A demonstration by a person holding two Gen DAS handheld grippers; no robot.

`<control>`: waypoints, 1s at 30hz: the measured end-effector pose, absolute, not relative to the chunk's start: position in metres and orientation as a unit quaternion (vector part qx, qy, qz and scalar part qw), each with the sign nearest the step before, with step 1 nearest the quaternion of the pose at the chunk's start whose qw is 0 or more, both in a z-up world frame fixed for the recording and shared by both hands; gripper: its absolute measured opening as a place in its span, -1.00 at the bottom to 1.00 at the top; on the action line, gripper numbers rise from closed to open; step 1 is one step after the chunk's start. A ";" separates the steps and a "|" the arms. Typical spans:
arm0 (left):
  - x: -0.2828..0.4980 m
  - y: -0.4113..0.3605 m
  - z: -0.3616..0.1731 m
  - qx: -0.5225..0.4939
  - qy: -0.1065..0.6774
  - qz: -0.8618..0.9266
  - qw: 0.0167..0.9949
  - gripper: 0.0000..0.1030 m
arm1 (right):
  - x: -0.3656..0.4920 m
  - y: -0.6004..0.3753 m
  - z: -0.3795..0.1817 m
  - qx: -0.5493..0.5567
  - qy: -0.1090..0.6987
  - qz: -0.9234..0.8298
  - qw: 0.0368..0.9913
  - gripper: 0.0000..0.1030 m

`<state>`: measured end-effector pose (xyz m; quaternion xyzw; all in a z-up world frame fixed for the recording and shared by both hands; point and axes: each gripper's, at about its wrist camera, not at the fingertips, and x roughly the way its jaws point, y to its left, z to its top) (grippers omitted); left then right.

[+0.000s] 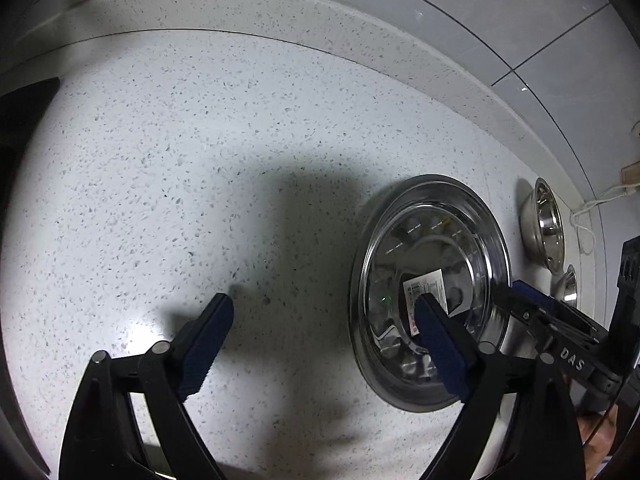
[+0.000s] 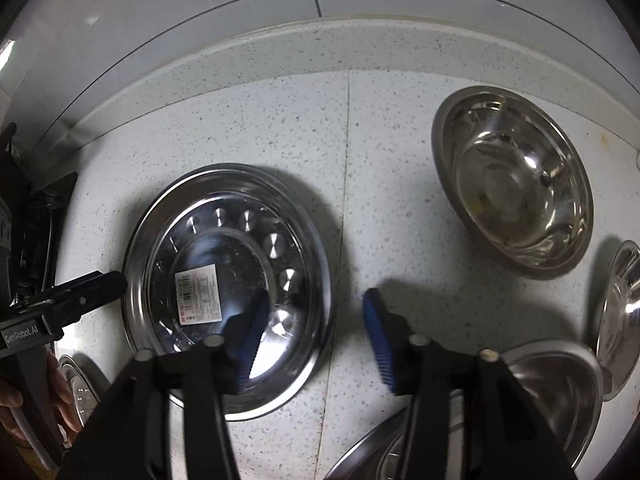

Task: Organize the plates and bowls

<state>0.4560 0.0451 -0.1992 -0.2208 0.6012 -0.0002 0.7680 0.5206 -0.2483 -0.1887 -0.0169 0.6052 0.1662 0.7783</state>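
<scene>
A stainless steel plate (image 1: 420,248) (image 2: 224,248) with a paper label (image 2: 199,298) lies flat on the speckled white counter (image 1: 200,160). My left gripper (image 1: 325,299) is open. One blue pad hangs over the plate's inside and the other over bare counter, so the plate's left rim lies between the jaws. My right gripper (image 2: 316,298) is open in the same way across the plate's right rim. Neither pair of pads presses on the plate. One of the right gripper's fingers (image 1: 532,304) shows at the plate's far rim, and one of the left gripper's fingers (image 2: 96,286) at the opposite rim.
A deep steel bowl (image 2: 516,184) (image 1: 544,228) stands right of the plate. More steel bowls (image 2: 620,312) (image 2: 560,380) and another plate's rim (image 2: 372,452) crowd the lower right. A small steel dish (image 2: 78,388) sits lower left beside a hand. The tiled wall and backsplash (image 1: 360,40) run behind.
</scene>
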 end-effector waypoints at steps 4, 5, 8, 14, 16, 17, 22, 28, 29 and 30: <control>0.462 0.034 -0.204 -0.215 0.602 -0.001 0.769 0.80 | 0.525 -0.242 -0.192 -0.042 0.613 0.151 0.775 0.18; 0.464 0.031 -0.206 -0.211 0.603 0.000 0.769 0.81 | 0.526 -0.242 -0.193 -0.046 0.614 0.147 0.774 0.19; 0.469 0.023 -0.208 -0.204 0.601 0.001 0.773 0.82 | 0.530 -0.240 -0.194 -0.048 0.617 0.146 0.772 0.19; 0.473 0.011 -0.212 -0.185 0.610 -0.004 0.771 0.82 | 0.538 -0.229 -0.199 -0.053 0.624 0.167 0.762 0.19; 0.475 0.005 -0.213 -0.184 0.615 -0.005 0.767 0.82 | 0.541 -0.224 -0.201 -0.048 0.625 0.178 0.758 0.19; 0.475 0.002 -0.214 -0.183 0.616 -0.005 0.766 0.82 | 0.541 -0.222 -0.202 -0.044 0.626 0.183 0.757 0.19; 0.479 -0.015 -0.218 -0.162 0.625 -0.010 0.764 0.80 | 0.535 -0.212 -0.205 -0.058 0.637 0.185 0.746 0.21; 0.480 -0.031 -0.218 -0.152 0.629 -0.012 0.762 -0.52 | 0.535 -0.198 -0.204 -0.070 0.637 0.164 0.750 -0.61; 0.480 -0.030 -0.219 -0.163 0.633 -0.013 0.757 -0.68 | 0.535 -0.197 -0.204 -0.065 0.638 0.167 0.749 -0.77; 0.479 -0.029 -0.222 -0.178 0.634 -0.014 0.752 -0.78 | 0.535 -0.196 -0.204 -0.060 0.640 0.169 0.747 -0.78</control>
